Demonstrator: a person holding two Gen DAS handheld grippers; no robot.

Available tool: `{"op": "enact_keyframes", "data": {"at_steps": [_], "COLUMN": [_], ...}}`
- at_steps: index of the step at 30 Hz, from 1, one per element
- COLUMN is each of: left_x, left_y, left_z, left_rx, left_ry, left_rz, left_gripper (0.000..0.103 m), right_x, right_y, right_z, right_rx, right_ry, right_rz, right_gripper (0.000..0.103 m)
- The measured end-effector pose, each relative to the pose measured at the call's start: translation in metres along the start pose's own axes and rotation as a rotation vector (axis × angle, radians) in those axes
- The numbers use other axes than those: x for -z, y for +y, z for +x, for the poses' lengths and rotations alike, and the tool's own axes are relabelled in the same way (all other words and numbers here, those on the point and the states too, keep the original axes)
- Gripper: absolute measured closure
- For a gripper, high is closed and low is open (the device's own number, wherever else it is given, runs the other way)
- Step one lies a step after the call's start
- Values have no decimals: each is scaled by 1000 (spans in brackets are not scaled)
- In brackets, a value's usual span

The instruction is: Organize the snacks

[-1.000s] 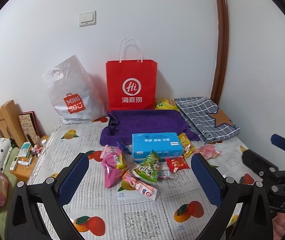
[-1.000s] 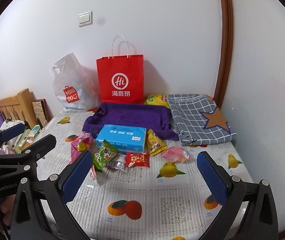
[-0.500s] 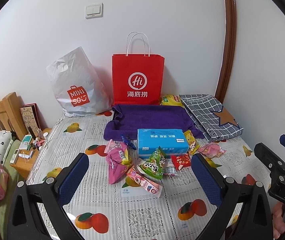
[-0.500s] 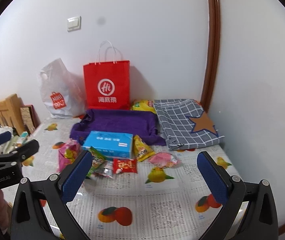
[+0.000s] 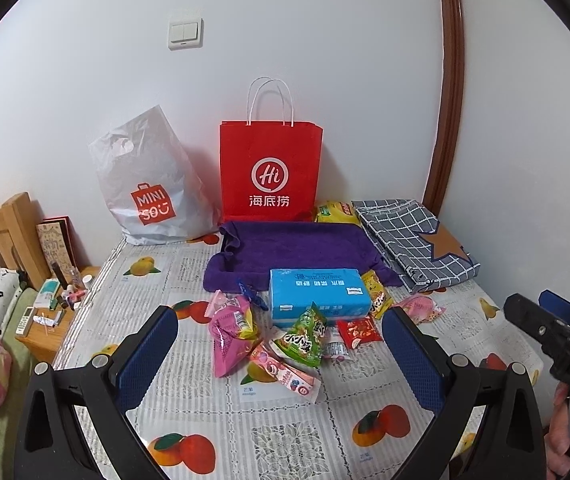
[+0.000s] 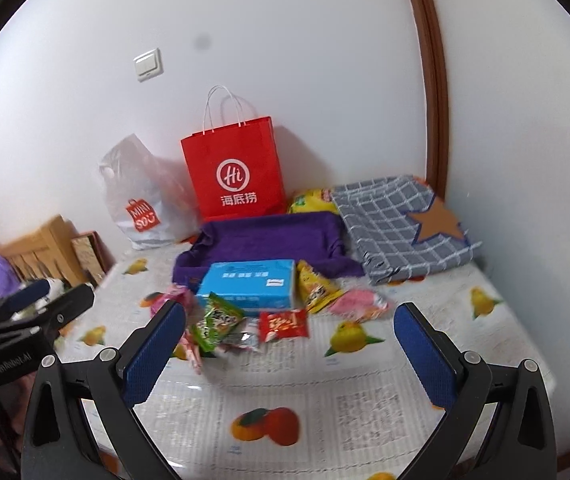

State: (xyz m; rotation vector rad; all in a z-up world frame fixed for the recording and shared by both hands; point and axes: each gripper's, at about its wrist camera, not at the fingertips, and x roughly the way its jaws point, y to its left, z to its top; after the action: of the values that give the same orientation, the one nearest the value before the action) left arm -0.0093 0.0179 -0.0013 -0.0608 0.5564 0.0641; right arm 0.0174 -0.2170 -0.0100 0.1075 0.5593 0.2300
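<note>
Blue tissue box (image 5: 319,294) lies flat, long axis left-right.

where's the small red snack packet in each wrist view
Left wrist: red snack packet sits right of centre, just in front of the blue tissue box, near the right finger's tip.
Right wrist: red snack packet lies at centre, between the fingers, in front of the blue tissue box.
Shared landmark: the red paper bag against the wall.
</note>
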Motion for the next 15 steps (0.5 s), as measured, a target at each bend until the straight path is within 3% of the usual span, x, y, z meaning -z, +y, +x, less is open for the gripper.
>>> {"op": "enact_keyframes", "data": {"at_steps": [5,9,15], "left_x": [0,-1,-3], "left_y": [1,6,10], "left_z": [0,4,12], "left_rx": [3,8,-22], "left_ry": [-5,-5,12], "left_rz": [-7,-27,-2], "left_gripper": [1,1,1], "right_x": [0,0,2], "right_y": [-1,-3,5], "right_z": [0,4,15], "right_rx": [49,19,80], "right_ry": [-20,-9,-15], "right_rz": [-31,-16,-70], "right_gripper": [0,0,0]}}
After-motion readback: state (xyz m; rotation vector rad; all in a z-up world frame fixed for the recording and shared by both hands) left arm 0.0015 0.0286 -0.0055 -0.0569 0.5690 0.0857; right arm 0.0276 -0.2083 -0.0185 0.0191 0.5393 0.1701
